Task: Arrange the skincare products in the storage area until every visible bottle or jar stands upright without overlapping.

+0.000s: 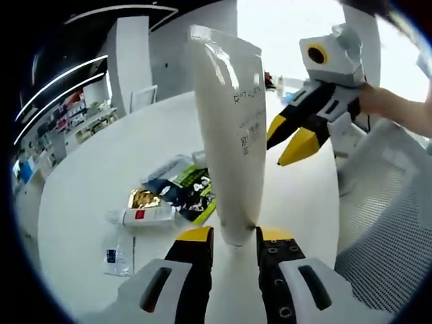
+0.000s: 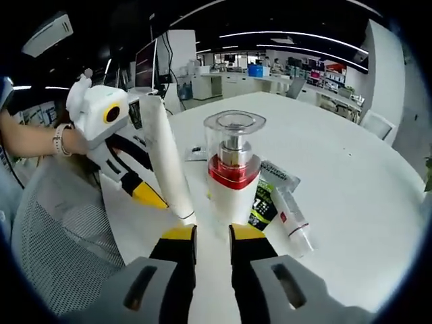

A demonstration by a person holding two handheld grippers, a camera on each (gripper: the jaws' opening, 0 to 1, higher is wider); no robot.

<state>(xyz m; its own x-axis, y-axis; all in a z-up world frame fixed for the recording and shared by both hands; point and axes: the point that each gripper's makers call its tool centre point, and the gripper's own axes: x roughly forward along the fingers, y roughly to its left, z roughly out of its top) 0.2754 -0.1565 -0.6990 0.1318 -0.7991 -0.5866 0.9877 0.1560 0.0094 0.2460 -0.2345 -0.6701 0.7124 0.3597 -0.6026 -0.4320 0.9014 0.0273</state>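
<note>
**Tube held up by its cap, pump bottle in the other grip**

Your left gripper [image 1: 233,246] has the tall cream tube [image 1: 229,135] pinched low down, jaws closed on the narrow cap end, so the crimped flat end points up. That is the sensible hold: the cap is the one end it can stand on, and gripping there lets you lower it straight onto the round white table [image 1: 88,196]. In the right gripper view the same tube [image 2: 167,162] leans a little, its cap just above or on the tabletop; I cannot tell which.

Your right gripper [image 2: 206,239] sits at the foot of the pump bottle [image 2: 233,169], the one with the clear cap and red collar. The jaws stand narrowly apart on either side of its base, but whether they actually clamp it I cannot tell. The bottle is upright, near the table edge closest to you and just beside the tube, which keeps both within reach but risks them touching.

Further in toward the middle of the table, a small white tube with a red label [image 1: 145,216] lies flat, next to dark green sachets [image 1: 189,192] and a gold packet [image 1: 143,198]. A clear sachet [image 1: 116,258] lies apart, nearer the edge. By my judgement the lying tube is unfinished work.

A mesh chair [image 2: 61,236] stands beside the table.
</note>
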